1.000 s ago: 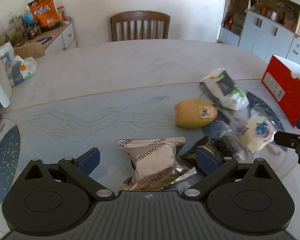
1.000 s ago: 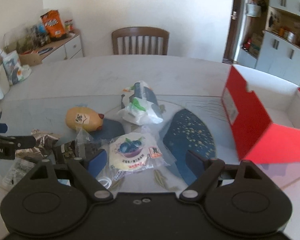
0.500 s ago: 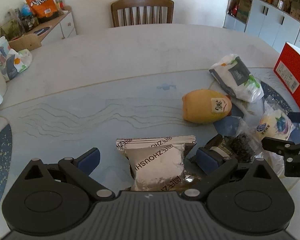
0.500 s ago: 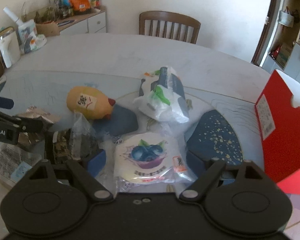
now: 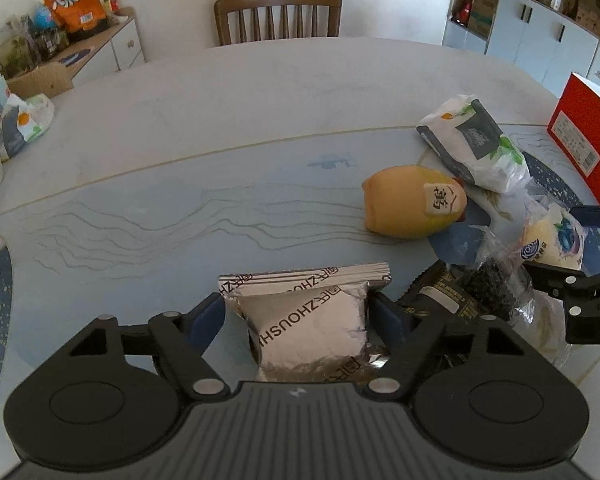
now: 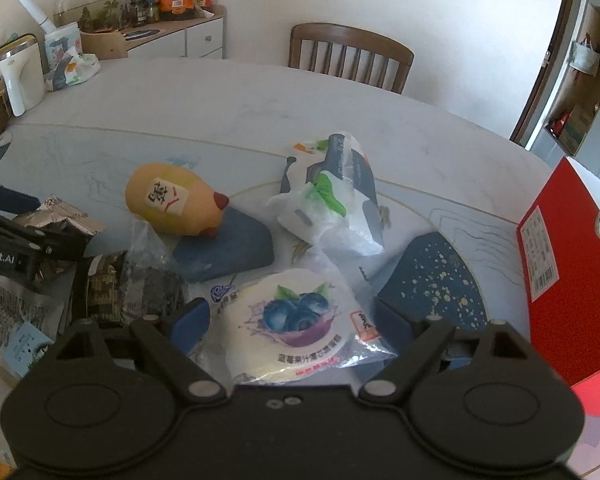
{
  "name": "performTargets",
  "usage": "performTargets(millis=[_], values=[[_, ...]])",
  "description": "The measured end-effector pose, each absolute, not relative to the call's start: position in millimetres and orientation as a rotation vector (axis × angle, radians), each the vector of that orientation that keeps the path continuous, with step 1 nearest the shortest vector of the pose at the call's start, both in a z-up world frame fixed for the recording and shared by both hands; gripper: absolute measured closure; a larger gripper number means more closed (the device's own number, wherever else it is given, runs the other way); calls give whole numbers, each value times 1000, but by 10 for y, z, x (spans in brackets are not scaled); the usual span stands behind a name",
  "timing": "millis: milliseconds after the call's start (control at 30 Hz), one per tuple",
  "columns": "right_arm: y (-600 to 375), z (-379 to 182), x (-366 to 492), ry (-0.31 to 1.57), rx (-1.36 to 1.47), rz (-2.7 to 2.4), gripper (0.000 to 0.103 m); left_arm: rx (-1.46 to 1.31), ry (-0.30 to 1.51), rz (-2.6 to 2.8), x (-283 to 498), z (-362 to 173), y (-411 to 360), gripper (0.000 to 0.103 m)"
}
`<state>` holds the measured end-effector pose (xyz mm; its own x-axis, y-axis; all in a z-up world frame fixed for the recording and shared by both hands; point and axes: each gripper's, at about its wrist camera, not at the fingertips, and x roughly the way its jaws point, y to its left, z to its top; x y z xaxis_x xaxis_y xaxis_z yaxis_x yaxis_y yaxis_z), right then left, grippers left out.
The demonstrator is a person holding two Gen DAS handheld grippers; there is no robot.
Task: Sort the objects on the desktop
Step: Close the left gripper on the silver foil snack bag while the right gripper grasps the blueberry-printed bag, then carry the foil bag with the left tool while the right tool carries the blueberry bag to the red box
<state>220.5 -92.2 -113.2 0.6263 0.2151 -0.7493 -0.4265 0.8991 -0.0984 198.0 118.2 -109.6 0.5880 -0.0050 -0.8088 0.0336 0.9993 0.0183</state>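
Left gripper (image 5: 298,316): jaws closed in on the silver packet (image 5: 306,330), both blue pads touching its sides, packet resting on the table (image 5: 220,128). Just right of the jaws, a dark packet (image 5: 472,296); ahead and to the right, the yellow toy (image 5: 414,206), then the white pouch (image 5: 474,144) beyond it. Right gripper (image 6: 290,322): jaws spread, one on each side of the blueberry packet (image 6: 296,328), pads near but contact not clear. Ahead of these jaws, the pouch (image 6: 332,196); ahead-left, the toy (image 6: 172,204); far right, the red box (image 6: 560,264). Left gripper (image 6: 24,240) shows at the left edge.
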Motion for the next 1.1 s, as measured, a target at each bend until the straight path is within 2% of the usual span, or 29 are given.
performTargets(millis=[100,167,367,600,1100], values=[[-930,-1125,2197,803,-288,381,18,37,930,-25,1967,-1089,1173,30],[-923,-1108,2178,793,-298,391,28,52,916,-30,1958,-1073,1149,37],[-852,-1067,2109,763,-353,410,42,71,906,-35,1942,-1049,1100,43],[-897,-1016,2078,752,-355,389,47,72,887,-33,1899,-977,1073,52],[-1225,-784,1940,721,-290,331,49,69,846,-57,1807,-740,995,55]])
